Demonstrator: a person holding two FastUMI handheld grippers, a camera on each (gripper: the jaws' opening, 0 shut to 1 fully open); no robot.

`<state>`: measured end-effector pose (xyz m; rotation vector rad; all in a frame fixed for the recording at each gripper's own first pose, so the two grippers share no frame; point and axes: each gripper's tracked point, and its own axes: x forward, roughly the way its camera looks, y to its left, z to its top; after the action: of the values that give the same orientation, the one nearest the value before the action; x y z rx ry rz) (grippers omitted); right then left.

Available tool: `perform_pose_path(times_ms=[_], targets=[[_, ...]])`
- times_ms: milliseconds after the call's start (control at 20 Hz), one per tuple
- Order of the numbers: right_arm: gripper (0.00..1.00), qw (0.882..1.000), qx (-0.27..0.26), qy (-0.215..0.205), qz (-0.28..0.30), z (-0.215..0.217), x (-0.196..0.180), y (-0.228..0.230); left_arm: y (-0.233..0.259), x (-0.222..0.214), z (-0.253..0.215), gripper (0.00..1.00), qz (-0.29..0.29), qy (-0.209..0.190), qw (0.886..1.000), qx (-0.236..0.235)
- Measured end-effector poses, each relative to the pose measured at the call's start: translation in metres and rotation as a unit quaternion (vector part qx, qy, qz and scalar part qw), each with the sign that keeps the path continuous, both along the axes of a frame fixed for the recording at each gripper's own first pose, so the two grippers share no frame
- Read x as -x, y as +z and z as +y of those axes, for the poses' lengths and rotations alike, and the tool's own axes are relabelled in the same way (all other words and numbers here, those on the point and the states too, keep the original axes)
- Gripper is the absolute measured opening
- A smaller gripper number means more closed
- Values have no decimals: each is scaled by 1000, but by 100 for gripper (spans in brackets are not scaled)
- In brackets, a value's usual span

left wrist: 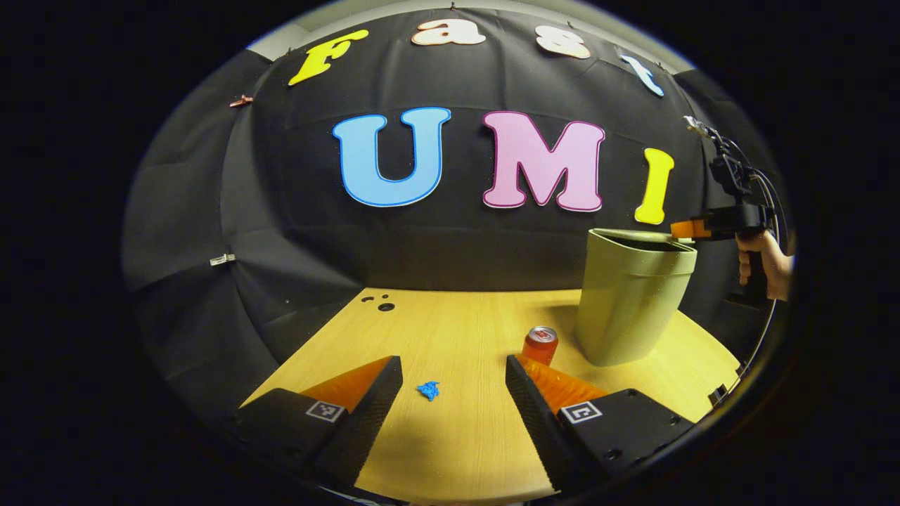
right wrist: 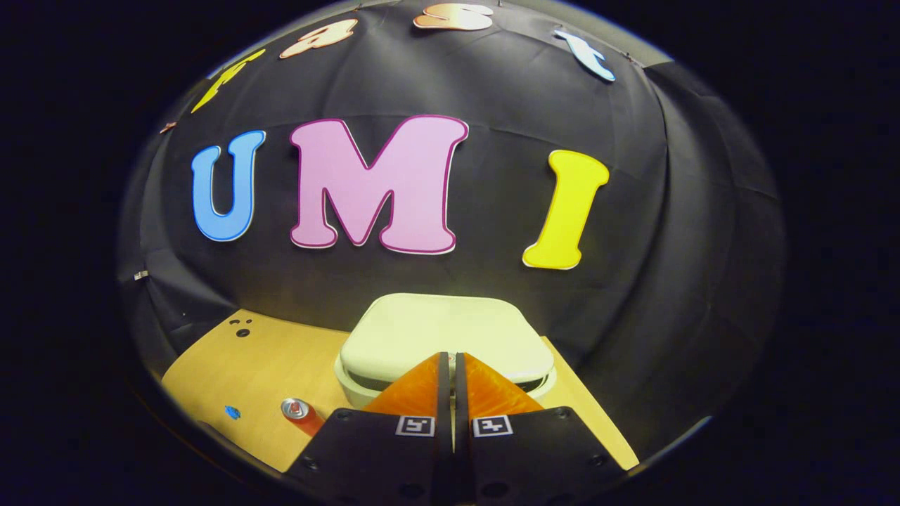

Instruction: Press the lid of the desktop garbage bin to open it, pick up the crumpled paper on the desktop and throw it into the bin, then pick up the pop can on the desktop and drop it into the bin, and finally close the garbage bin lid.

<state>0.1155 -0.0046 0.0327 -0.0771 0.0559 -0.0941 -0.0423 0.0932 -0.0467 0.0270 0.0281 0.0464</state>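
The right tool (right wrist: 450, 360), its fingers nearly together and holding nothing, hovers at the front edge of the bin lid (right wrist: 446, 334), which looks slightly lifted. Our left tool (left wrist: 453, 383) is wide and empty; the crumpled paper (left wrist: 428, 390) lies on the tabletop (left wrist: 457, 323) between its fingers, the pop can (left wrist: 540, 344) just ahead to its right. We judge the paper light and soft, so any pinch works; the can is smooth, best gripped across its middle.
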Motion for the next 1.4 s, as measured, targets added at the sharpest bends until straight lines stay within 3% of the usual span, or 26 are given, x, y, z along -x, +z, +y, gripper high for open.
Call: perform_pose_path(times_ms=[350,700,750,1000,1200,1350,1400], targets=[[5,999,34,22,10,32,48,-20,-25,-12,23,96,14,-15,1000,-3],[9,998,-3,26,64,46,87,-67,-49,-37,45,96,45,-14,999,16],[5,997,-7,23,69,44,93,-72,-53,-42,47,96,48,-13,999,14],[7,995,-28,4,91,30,118,-88,-72,-76,55,96,65,-11,998,8],[20,993,-35,-17,115,16,132,-103,-91,-104,55,96,90,-12,996,2],[70,989,-51,-14,137,16,143,-115,-110,-127,56,96,113,-10,994,-2],[78,989,-51,-14,141,16,146,-117,-115,-134,55,96,120,-10,993,1]])
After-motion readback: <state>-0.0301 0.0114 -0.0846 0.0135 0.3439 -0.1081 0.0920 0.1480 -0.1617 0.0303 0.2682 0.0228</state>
